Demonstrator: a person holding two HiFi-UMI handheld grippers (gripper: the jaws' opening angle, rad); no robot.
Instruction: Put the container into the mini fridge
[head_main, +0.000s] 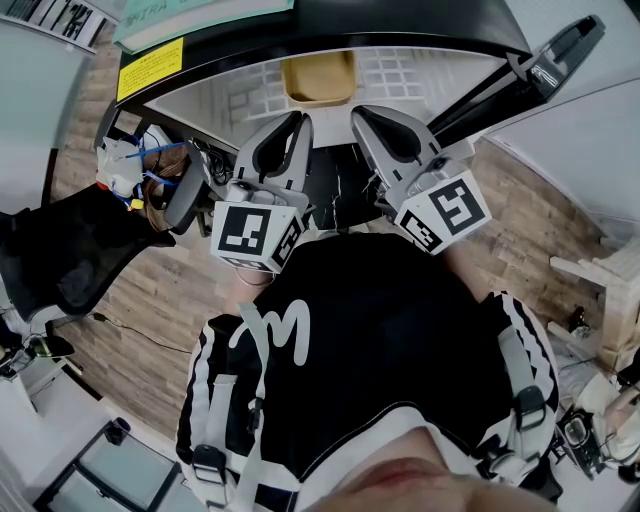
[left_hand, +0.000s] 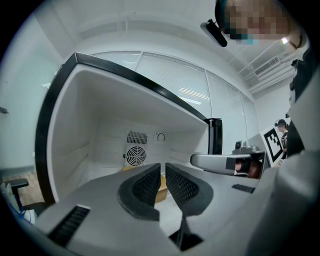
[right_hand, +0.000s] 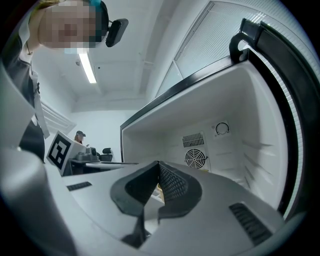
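The mini fridge (head_main: 420, 70) stands open in front of me, white inside. A tan container (head_main: 318, 78) sits on its floor near the back wall. My left gripper (head_main: 302, 120) and right gripper (head_main: 358, 112) hover side by side just outside the opening, both pointing in, both shut with nothing between the jaws. In the left gripper view the shut left gripper (left_hand: 163, 166) hides most of the container (left_hand: 161, 193); the fan grille (left_hand: 135, 155) shows behind. In the right gripper view only a tan sliver of the container (right_hand: 160, 189) peeks past the shut right gripper (right_hand: 159, 164).
The fridge door (head_main: 540, 62) hangs open to the right. A black office chair (head_main: 70, 250) and tangled cables (head_main: 135, 165) are at the left. A pale wooden frame (head_main: 600, 285) stands at the right on the wood floor.
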